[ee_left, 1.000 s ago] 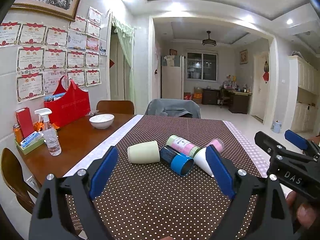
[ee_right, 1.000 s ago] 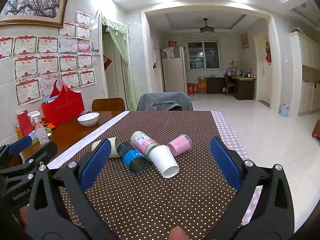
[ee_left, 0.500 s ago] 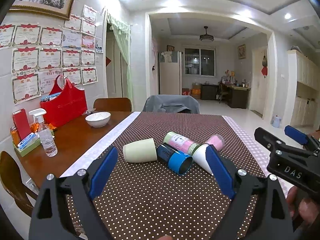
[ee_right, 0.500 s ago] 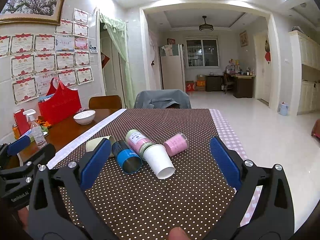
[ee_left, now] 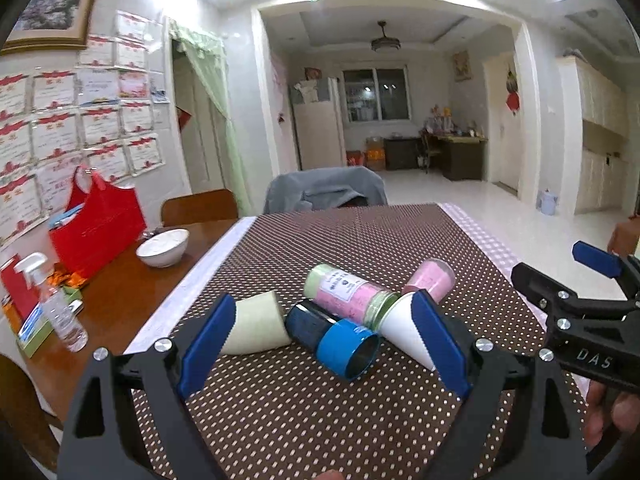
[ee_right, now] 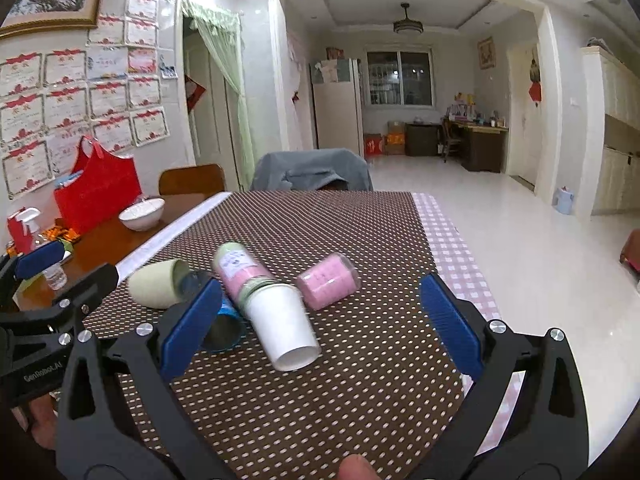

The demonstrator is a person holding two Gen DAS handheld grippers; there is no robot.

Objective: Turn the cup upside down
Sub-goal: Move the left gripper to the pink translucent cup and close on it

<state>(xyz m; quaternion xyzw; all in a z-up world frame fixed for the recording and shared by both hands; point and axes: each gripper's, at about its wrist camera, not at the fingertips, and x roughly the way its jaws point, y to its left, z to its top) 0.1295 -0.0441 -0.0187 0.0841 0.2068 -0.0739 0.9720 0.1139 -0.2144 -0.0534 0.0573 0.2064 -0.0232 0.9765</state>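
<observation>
Left gripper [ee_left: 322,332]: its two blue-padded fingers are standing wide apart, holding nothing, hovering above the near end of the tablecloth.
Right gripper [ee_right: 320,320]: also gaping wide and gripping nothing — the white paper cup is showing between its fingers but is lying on the cloth, touched by neither pad.
White paper cup [ee_right: 286,326]: one, lying on its side with the open mouth pointing toward the cameras; its base is sitting against the green cap of the pink bottle.
Pale green cup [ee_left: 256,326]: one, on its side at the left of the cluster, just beside the blue cup.
Blue cup [ee_left: 336,338]: one, on its side, open mouth toward the cameras, lying between the pale green cup and the paper cup.
Pink bottle with label [ee_left: 348,294]: one, lying down behind the blue cup.
Small pink jar [ee_right: 328,280]: one, lying at the right of the cluster, near the paper cup.
Cups counted: three — all are lying on their sides.
Tablecloth [ee_left: 320,420]: one brown dotted cloth, carrying the whole cluster.
White bowl [ee_left: 162,242]: one, sitting on the bare wood well to the left.
Spray bottle [ee_left: 56,304]: one, upright at the table's left edge.
Red bag [ee_left: 98,226]: one, standing against the wall.
</observation>
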